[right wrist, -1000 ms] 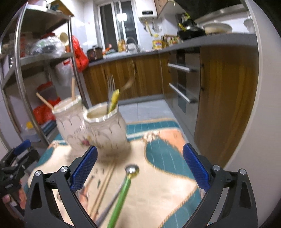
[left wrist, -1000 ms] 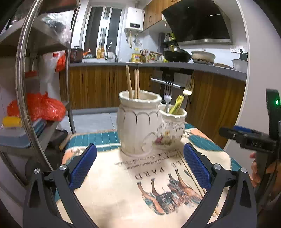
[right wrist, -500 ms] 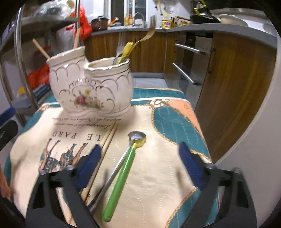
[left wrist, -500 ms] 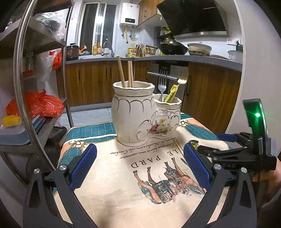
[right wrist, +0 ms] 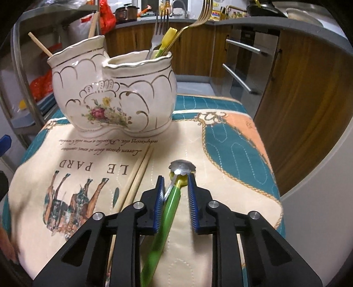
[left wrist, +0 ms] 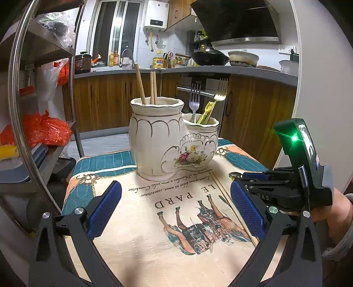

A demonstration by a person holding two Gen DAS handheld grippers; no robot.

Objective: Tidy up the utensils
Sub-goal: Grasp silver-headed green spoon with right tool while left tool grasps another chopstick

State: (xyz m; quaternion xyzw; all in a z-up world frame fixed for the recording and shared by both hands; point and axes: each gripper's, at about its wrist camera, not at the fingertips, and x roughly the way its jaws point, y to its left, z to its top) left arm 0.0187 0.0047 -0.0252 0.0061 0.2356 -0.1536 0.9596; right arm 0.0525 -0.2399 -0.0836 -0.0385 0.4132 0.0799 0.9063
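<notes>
Right wrist change: right gripper (right wrist: 175, 189) fingers had narrowed around green-handled utensil (right wrist: 169, 205), left pad touching, right gap remaining.
Left gripper (left wrist: 176, 212): fingers wide apart, idle.
Meaning: pickup was imminent.

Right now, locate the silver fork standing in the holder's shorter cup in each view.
Left wrist view: silver fork stands upper centre, just left of the gold fork.
Right wrist view: silver fork rises at top centre, again left of the gold fork.
Shared landmark: white floral ceramic two-cup holder.
</notes>
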